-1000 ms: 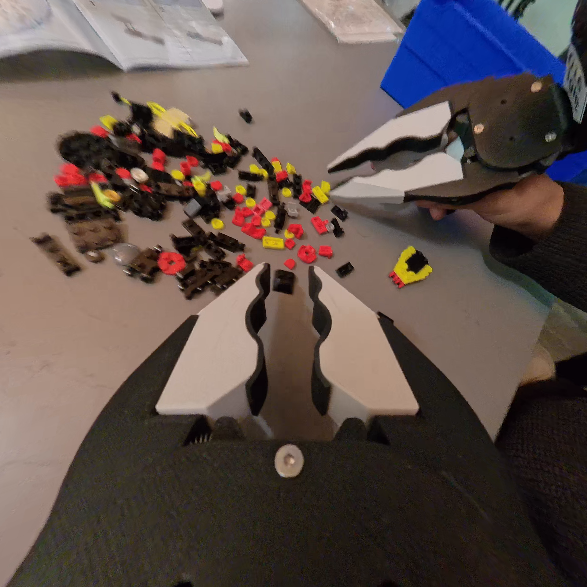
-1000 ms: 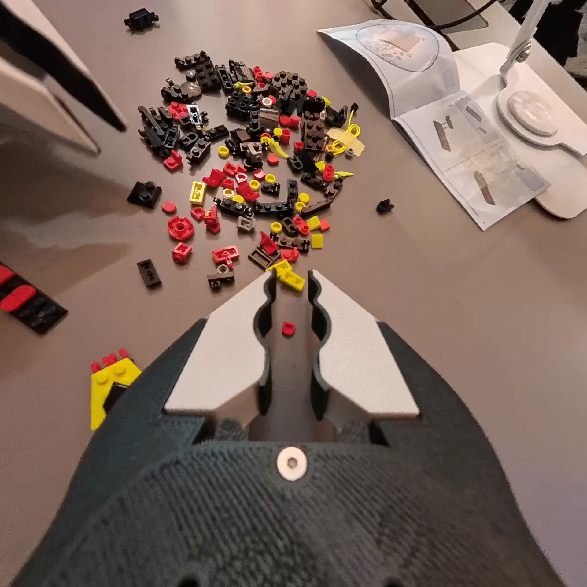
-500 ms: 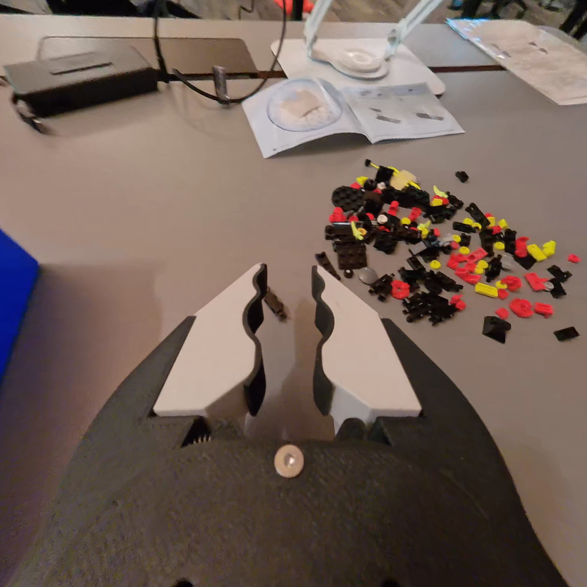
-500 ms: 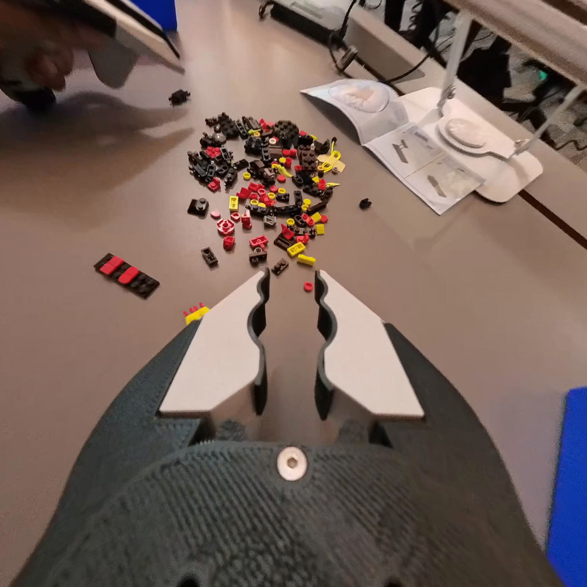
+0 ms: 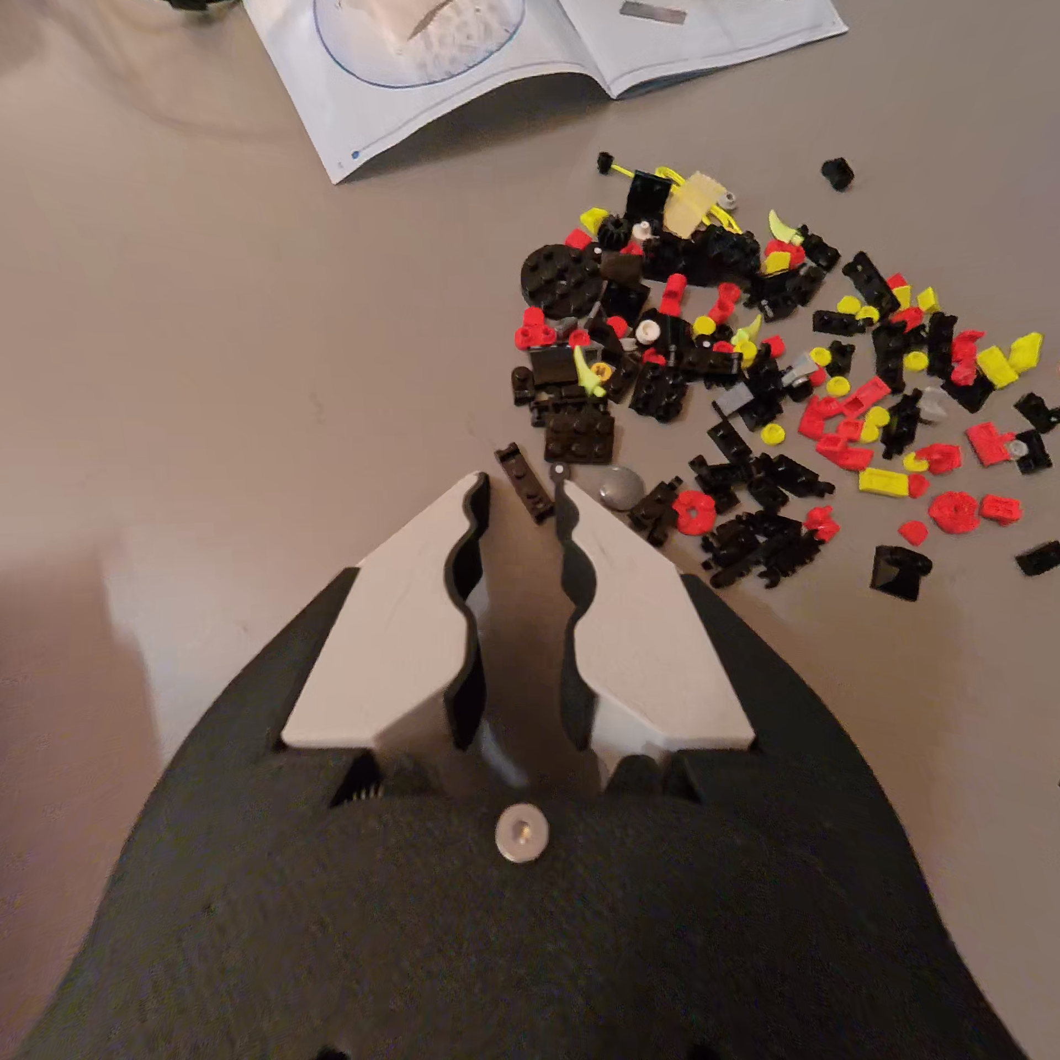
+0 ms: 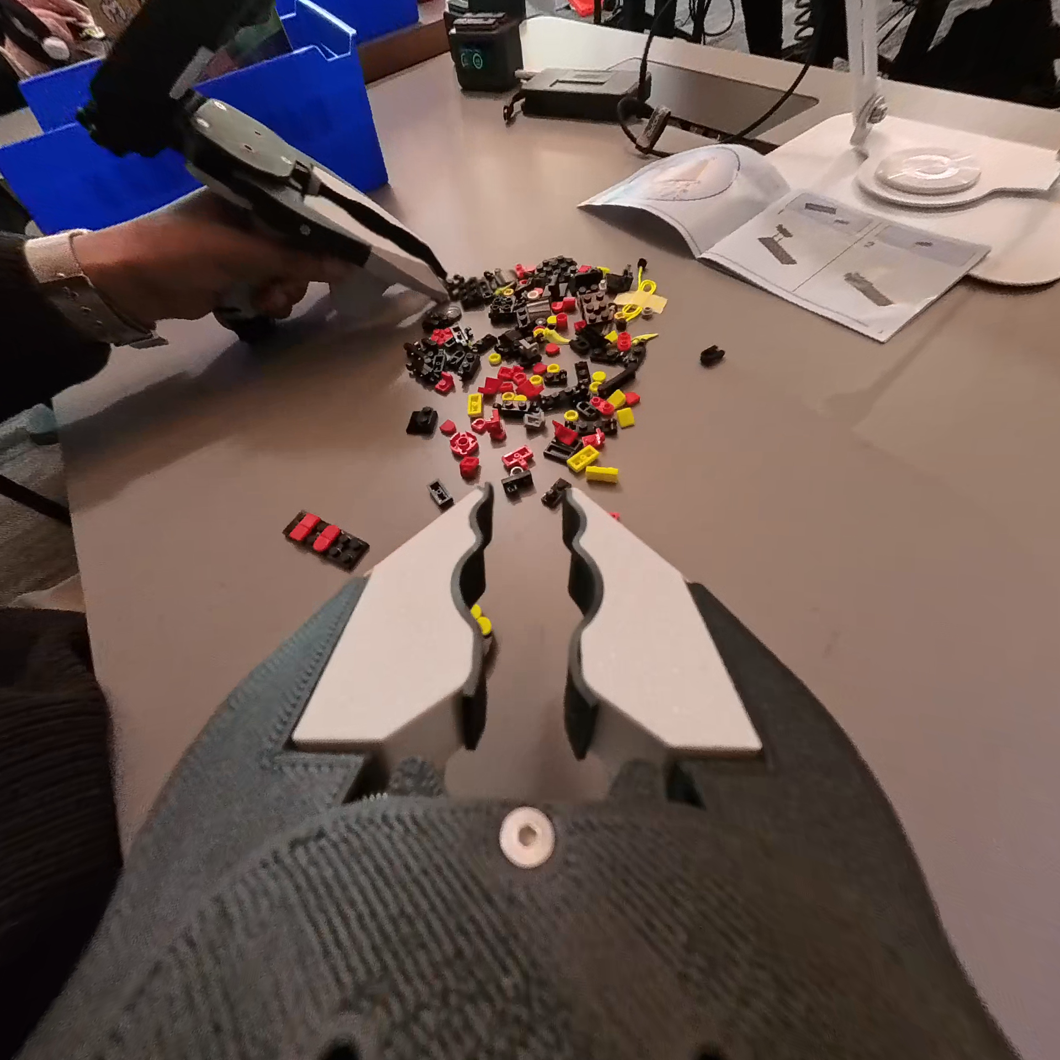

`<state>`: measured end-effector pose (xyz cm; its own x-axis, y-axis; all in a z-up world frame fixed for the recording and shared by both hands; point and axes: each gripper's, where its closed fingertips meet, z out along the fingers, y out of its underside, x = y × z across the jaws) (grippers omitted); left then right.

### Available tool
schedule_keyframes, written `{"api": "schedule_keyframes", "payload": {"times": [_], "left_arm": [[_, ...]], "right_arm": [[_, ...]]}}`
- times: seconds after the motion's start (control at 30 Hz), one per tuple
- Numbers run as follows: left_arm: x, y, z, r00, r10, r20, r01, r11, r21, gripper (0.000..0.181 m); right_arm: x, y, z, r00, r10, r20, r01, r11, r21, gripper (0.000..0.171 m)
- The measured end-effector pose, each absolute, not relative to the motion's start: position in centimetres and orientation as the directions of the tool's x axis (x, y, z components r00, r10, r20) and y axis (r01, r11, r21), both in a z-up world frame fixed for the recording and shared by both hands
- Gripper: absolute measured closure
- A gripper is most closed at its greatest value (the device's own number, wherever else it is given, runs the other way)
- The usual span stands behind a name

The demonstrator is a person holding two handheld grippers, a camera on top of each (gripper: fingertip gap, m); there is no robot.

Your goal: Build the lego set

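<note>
A pile of small black, red and yellow lego pieces (image 5: 745, 373) lies on the grey table (image 5: 229, 344). My left gripper (image 5: 522, 479) is open at the pile's left edge, and a long thin black plate (image 5: 525, 484) lies on the table between its tips. In the right wrist view the left gripper (image 6: 441, 284) points down at the pile's (image 6: 545, 355) far left side. My right gripper (image 6: 526, 493) is open and empty, held back above the pile's near edge. A black plate with red tiles (image 6: 325, 539) lies to its left. A yellow piece (image 6: 480, 622) shows partly under its left finger.
An open instruction booklet (image 6: 803, 229) lies beyond the pile and shows in the left wrist view (image 5: 516, 57) too. A white lamp base (image 6: 918, 172) stands at back right. Blue bins (image 6: 287, 115) stand at back left, with a black power box (image 6: 573, 86) and cables behind. A lone black piece (image 6: 711, 355) lies right of the pile. The tips of one gripper are about 25 cm away from the tips of the other.
My left gripper has swung round to the pile's left side and come down close around the long black plate. My right gripper has pulled back and risen away from the pile.
</note>
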<state>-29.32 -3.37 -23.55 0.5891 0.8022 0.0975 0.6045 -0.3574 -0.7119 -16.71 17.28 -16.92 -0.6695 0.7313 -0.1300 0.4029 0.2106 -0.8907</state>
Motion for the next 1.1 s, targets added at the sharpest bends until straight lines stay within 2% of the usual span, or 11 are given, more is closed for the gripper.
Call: {"api": "schedule_keyframes", "payload": {"times": [0.03, 0.17, 0.4, 0.53, 0.7, 0.9, 1.0, 1.1], "left_arm": [[-29.1, -3.1, -23.5, 0.603, 0.789, 0.116, 0.605, -0.358, -0.712, 0.172], [-28.7, -2.8, -23.2, 0.630, 0.768, 0.115, 0.580, -0.368, -0.726, 0.177], [-28.8, -3.3, -22.5, 0.609, 0.792, 0.042, 0.534, -0.370, -0.761, 0.177], [-28.4, -3.0, -21.6, 0.640, 0.762, 0.102, 0.513, -0.325, -0.795, 0.177], [-27.3, -1.2, -21.3, 0.720, 0.687, 0.094, 0.462, -0.374, -0.805, 0.176], [-28.1, 0.5, -21.6, 0.709, 0.703, 0.055, 0.455, -0.397, -0.797, 0.176], [-27.8, 0.7, -21.5, 0.720, 0.693, 0.029, 0.431, -0.414, -0.802, 0.174], [-28.1, 0.4, -21.0, 0.705, 0.708, 0.045, 0.433, -0.378, -0.818, 0.158]], "right_arm": [[-16.7, 17.2, -16.9, -0.674, 0.729, -0.123, 0.399, 0.219, -0.891, 0.149], [-16.5, 16.8, -16.8, -0.687, 0.717, -0.114, 0.388, 0.229, -0.893, 0.149], [-16.3, 16.6, -16.8, -0.693, 0.714, -0.093, 0.377, 0.250, -0.892, 0.150], [-16.3, 16.5, -16.9, -0.698, 0.711, -0.085, 0.372, 0.258, -0.891, 0.150], [-16.2, 16.4, -16.9, -0.703, 0.706, -0.086, 0.372, 0.262, -0.890, 0.150], [-16.1, 16.1, -17.0, -0.711, 0.698, -0.084, 0.370, 0.270, -0.889, 0.150], [-16.0, 16.0, -17.1, -0.713, 0.696, -0.081, 0.370, 0.276, -0.887, 0.150], [-16.0, 16.1, -17.1, -0.713, 0.697, -0.073, 0.366, 0.282, -0.887, 0.151]]}}
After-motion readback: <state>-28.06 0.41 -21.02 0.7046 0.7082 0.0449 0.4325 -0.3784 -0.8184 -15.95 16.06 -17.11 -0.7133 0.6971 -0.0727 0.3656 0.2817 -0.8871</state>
